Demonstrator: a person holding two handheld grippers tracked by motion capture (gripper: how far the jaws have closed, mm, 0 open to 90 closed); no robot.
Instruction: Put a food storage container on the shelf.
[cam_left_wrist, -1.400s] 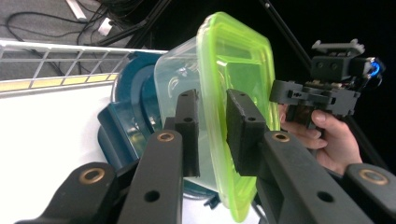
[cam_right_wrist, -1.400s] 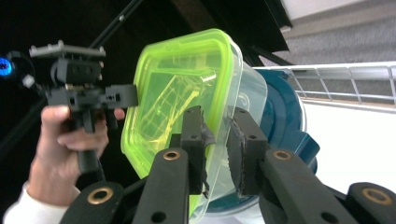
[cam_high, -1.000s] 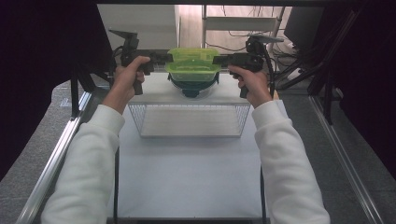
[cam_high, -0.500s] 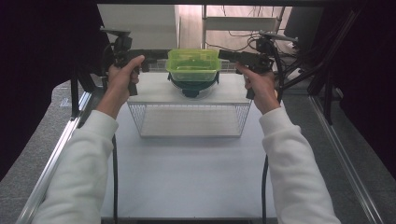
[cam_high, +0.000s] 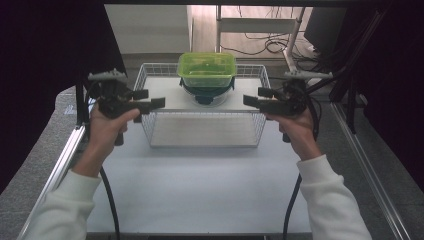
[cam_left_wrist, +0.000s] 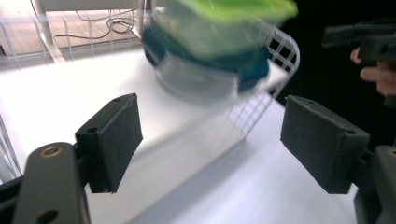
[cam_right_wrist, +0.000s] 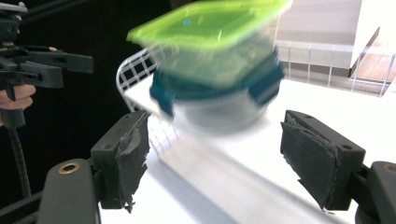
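High view showed a person's two hands, each holding a gripper, drawn back toward six o'clock and spread wide apart. Half a second before, both grippers had been up beside the stacked containers; a second before, they had flanked the green lid closely. That retreat suggested the stack had just been set down and let go.

At the moment described, the left gripper (cam_high: 150, 100) hovered at nine o'clock of the wire basket (cam_high: 202, 137), outside its side wall, jaws spread and holding nothing. The right gripper (cam_high: 254, 100) mirrored it at three o'clock, jaws likewise parted and empty.

Inside the basket, toward twelve o'clock, sat a clear tub with a bright green lid (cam_high: 207, 69). It rested on top of a round clear container with a dark teal lid (cam_high: 206, 92). Contents of either could not be made out; the upper tub looked greenish through its walls.

Left gripper view and right gripper view each showed the stack blurred beyond two separated black pads (cam_left_wrist: 112, 140), well apart from them. The basket's near half lay bare on the white table (cam_high: 200, 190).
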